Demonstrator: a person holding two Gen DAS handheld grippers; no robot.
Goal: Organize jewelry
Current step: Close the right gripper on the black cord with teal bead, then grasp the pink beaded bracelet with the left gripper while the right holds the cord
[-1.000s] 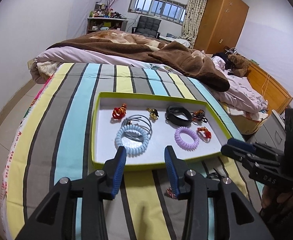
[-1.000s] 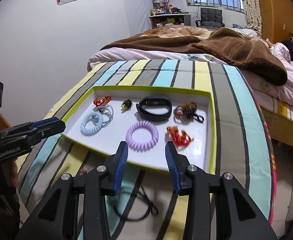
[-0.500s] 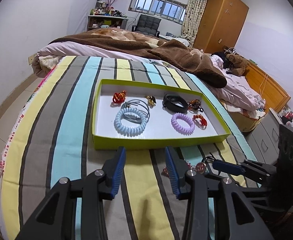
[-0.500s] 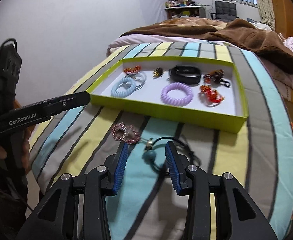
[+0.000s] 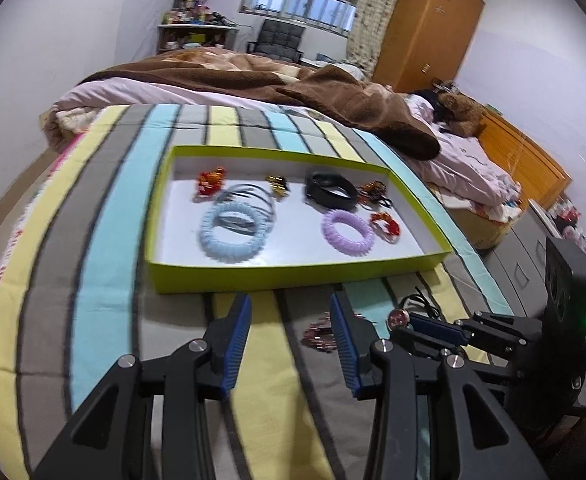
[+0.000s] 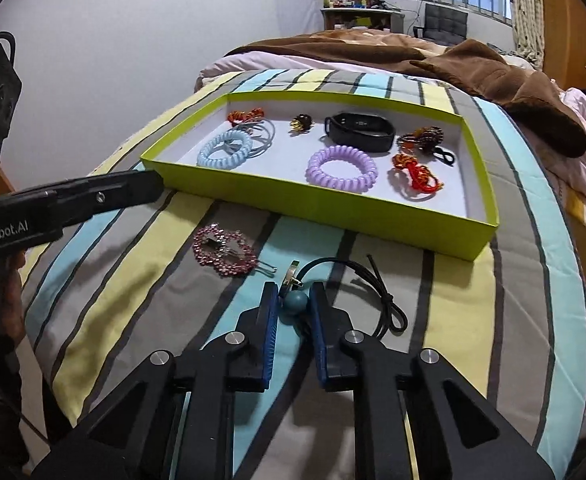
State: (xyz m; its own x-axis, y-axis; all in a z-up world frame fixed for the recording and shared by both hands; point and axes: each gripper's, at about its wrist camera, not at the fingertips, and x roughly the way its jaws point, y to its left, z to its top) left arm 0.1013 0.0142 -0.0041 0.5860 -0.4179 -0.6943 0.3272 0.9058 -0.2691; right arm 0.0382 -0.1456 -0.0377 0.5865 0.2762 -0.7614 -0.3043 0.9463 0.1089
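- Right gripper (image 6: 293, 306) has just been closing, its pads now against the teal-bead necklace (image 6: 295, 304) on the bed.
- Left gripper (image 5: 291, 342) hovers open, empty.
- Pink hair clip (image 6: 224, 250), at ten o'clock from the bead, also remains outside the green tray (image 6: 325, 200); eight pieces lie inside.

My left claw (image 5: 289, 336) hangs open over the striped blanket (image 5: 105, 248), just short of the green tray (image 5: 293, 276). Inside the tray lie a blue coil band (image 5: 235, 234), a purple coil band (image 5: 348, 233) and a black wristband (image 5: 331, 192). Right of the tray's near wall, my right claw (image 5: 417, 326) sits low by a pink sparkly clip (image 5: 319, 334).
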